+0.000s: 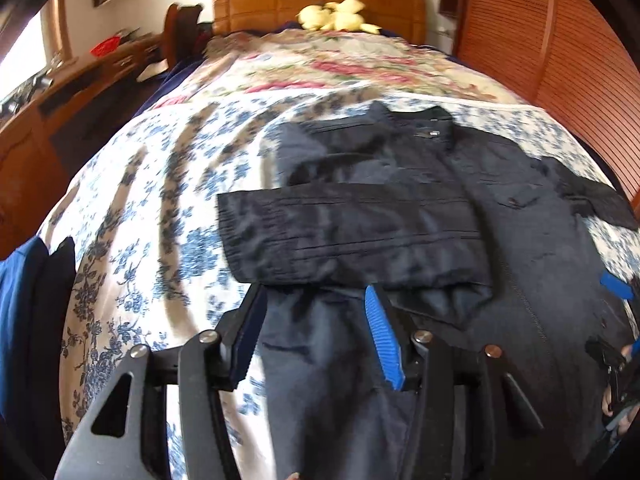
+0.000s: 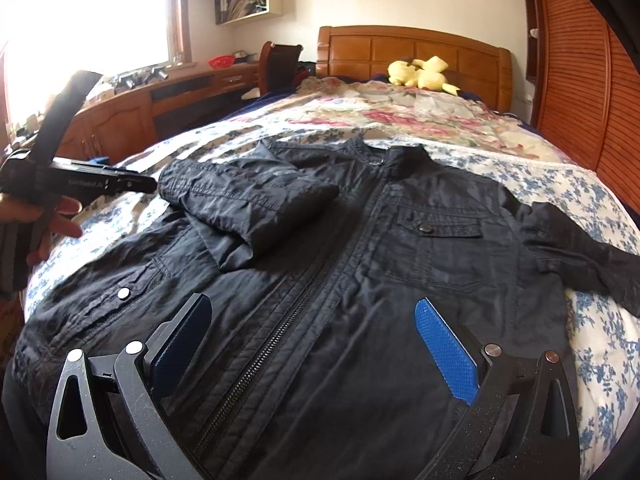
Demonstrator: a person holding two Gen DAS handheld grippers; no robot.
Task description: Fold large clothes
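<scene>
We stand early in the fold: the dark jacket (image 2: 360, 264) lies zipped, front up on the bed (image 2: 592, 344), one sleeve (image 2: 256, 204) folded across its chest, the other sleeve (image 2: 580, 248) outstretched. Left tool (image 1: 316, 332) and right tool (image 2: 316, 344) hover open, empty.

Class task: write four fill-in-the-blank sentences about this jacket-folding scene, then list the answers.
The dark jacket lies on a ____. 
One sleeve is folded across the ____. 
The right gripper has its jaws ____. 
The plush toy by the headboard is ____.

Answers: bed; chest; open; yellow
</scene>
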